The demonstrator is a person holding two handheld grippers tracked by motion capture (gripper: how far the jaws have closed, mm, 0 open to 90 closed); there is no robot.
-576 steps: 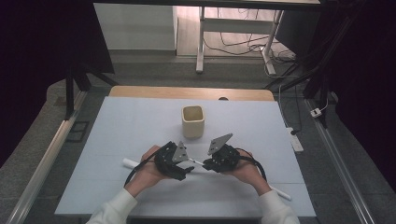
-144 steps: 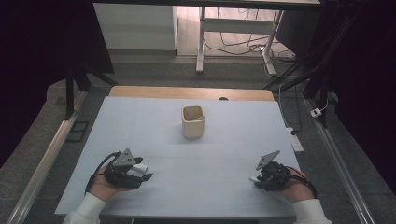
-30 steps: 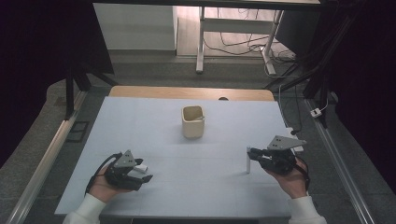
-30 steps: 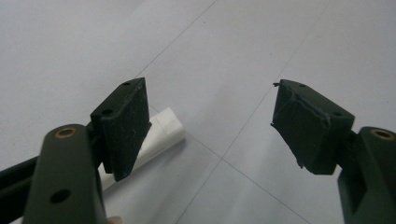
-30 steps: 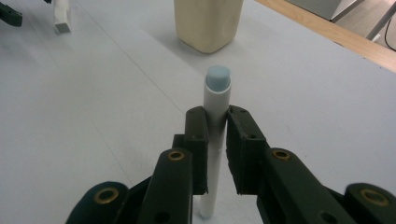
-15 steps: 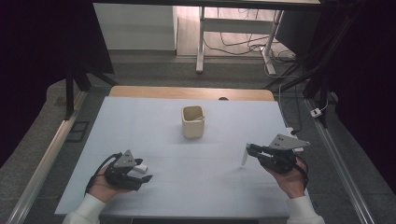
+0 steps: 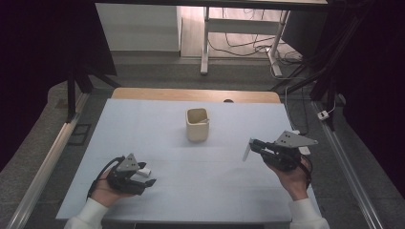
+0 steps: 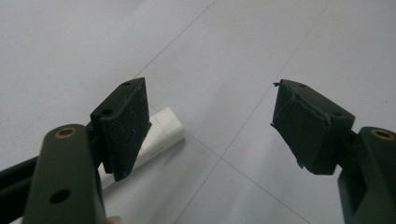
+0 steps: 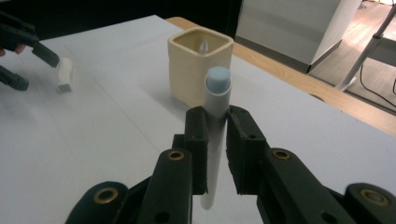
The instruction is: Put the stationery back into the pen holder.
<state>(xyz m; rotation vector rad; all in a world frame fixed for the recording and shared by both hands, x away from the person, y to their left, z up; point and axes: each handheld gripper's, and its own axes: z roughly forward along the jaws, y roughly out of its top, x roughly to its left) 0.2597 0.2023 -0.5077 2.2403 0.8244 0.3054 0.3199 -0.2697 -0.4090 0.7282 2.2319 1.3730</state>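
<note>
Smooth matt plastic marker

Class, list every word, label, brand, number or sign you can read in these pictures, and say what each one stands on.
None can be read: no writing shows on the cream cup, the white pen held in the right gripper, the white cap beside the left gripper, or the pale blue table cover.

A white marker with pale blue tip stands upright, near the cream square cup.
</note>
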